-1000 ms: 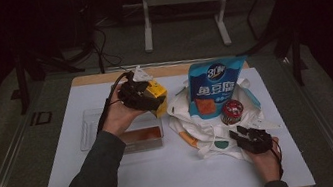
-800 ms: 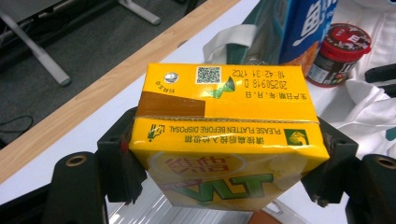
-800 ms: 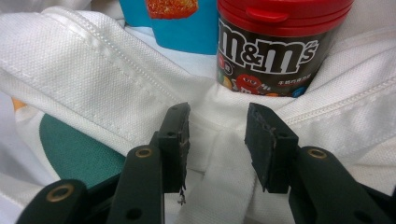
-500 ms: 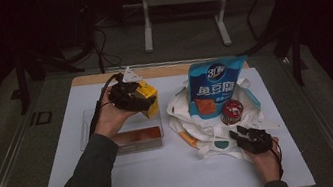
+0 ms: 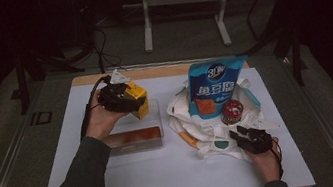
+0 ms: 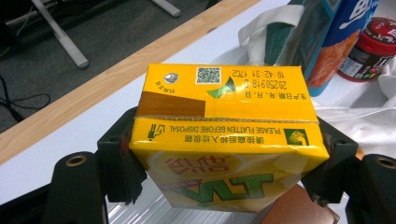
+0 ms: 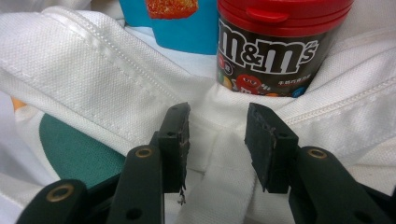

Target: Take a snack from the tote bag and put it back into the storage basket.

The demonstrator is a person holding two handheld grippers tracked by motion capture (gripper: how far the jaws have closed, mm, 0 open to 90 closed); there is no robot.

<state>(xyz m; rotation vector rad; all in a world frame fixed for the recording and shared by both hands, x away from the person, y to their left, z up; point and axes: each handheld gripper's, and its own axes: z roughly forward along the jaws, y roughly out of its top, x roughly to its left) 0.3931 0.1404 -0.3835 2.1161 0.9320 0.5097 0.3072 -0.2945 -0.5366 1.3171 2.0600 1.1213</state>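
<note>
Currently yellow drink carton [image 6: 224, 135] clamped between jaws of left gripper [image 5: 117, 98], held lifted above clear plastic tray [image 5: 134, 141] near tabletop [image 5: 169, 184] back-left area. Right gripper [image 7: 217, 140] parked at white tote bag [image 5: 201, 136], jaws parted, bag strap [image 7: 224, 186] seen between them, not pinched. M&M's canister [image 7: 275, 46] and blue snack pouch [image 5: 214, 88] resting on bag.

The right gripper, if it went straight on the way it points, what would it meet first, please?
Most likely the white bag cloth right ahead of the right gripper, then the candy jar behind; depth is unclear.
</note>
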